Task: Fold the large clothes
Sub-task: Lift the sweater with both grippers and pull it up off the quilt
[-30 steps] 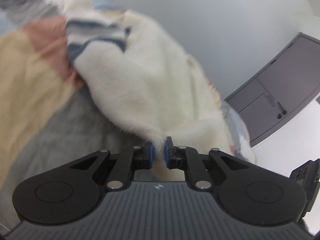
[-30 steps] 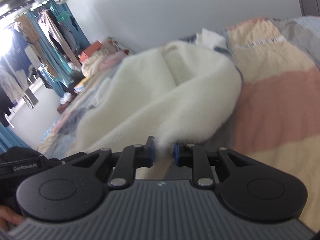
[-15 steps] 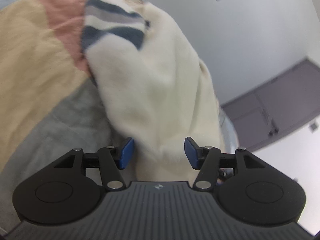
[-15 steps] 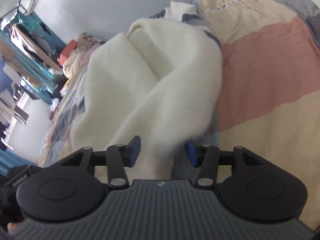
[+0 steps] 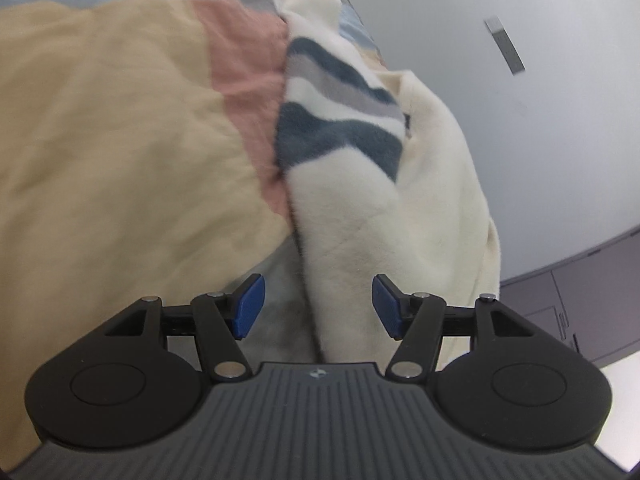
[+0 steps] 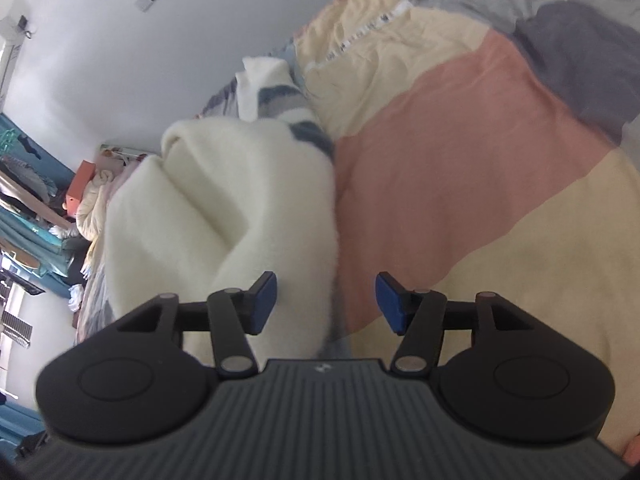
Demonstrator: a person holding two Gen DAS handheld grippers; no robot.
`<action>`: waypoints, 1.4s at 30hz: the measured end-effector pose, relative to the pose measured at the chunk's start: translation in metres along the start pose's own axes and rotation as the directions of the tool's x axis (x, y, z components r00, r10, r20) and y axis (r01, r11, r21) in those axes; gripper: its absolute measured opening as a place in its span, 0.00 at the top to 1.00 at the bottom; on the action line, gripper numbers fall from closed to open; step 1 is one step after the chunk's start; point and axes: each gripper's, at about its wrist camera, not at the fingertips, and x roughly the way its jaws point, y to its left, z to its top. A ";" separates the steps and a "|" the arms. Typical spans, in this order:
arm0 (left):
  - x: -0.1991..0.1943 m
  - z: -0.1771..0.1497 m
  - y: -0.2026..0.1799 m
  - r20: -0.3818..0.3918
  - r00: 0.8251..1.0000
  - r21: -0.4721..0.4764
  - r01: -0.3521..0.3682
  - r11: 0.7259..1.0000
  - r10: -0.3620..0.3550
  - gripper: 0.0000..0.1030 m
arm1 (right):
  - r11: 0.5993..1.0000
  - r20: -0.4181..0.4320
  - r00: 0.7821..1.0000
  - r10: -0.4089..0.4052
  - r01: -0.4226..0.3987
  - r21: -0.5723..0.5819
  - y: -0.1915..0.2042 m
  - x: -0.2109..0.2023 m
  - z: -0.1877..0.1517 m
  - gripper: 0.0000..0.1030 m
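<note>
- Fleece garment (image 5: 400,216), cream with blue-grey stripes at its far end, lying folded over on the patchwork bedspread (image 5: 112,128), straight ahead of both claws.
- Left gripper (image 5: 318,306): jaws spread, having just been opening; blue pads (image 5: 249,306) clear of the cloth on both sides.
- Cream fold running down between those jaws, closer to the right-hand pad, not being pinched.
- Bedspread's yellow and pink panels showing left of the left gripper; grey wall and dark cabinet (image 5: 568,304) off to its right.
- Right gripper (image 6: 326,302): jaws spread too, just been opening further; pads (image 6: 264,302) not pressing on anything.
- Garment (image 6: 224,208) edge sitting between the right gripper's jaws toward the left-hand pad; contact with that pad not clear.
- Pink and yellow bedspread (image 6: 460,184) panels ahead and right of the right gripper; cluttered clothes rack (image 6: 28,208) far left.
</note>
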 end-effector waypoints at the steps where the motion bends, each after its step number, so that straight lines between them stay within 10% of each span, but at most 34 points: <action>1: 0.006 0.001 -0.002 -0.006 1.000 0.007 0.009 1.000 -0.009 0.38 | 1.000 -0.015 1.000 0.012 -0.012 0.007 0.000 0.006 0.000 0.44; 5: 0.036 -0.003 -0.001 -0.045 0.999 0.034 0.009 0.999 -0.008 0.42 | 0.998 -0.035 0.997 0.065 -0.065 -0.002 0.005 0.020 0.002 0.46; 11: 0.044 -0.002 0.003 -0.055 0.996 0.006 0.069 0.998 -0.068 0.86 | 0.992 -0.009 0.998 0.067 -0.068 -0.109 0.021 0.022 0.006 0.80; 22: -0.036 0.002 -0.013 0.120 0.955 0.034 0.269 0.963 -0.271 0.89 | 0.968 0.157 0.984 0.089 -0.048 -0.248 0.036 -0.021 0.024 0.86; 29: -0.002 0.004 -0.020 0.088 0.996 0.128 0.003 0.992 -0.015 0.89 | 0.961 0.059 0.994 -0.090 0.103 -0.258 0.033 0.026 0.015 0.86; 37: 0.029 0.004 0.001 0.023 0.996 0.084 -0.089 0.992 0.087 0.88 | 0.959 0.050 0.991 -0.123 0.131 -0.251 0.029 0.037 0.009 0.76; 42: 0.011 -0.002 0.010 -0.016 1.000 -0.046 -0.008 0.999 0.007 0.56 | 0.988 -0.004 0.998 -0.070 0.069 -0.140 0.021 0.020 0.004 0.35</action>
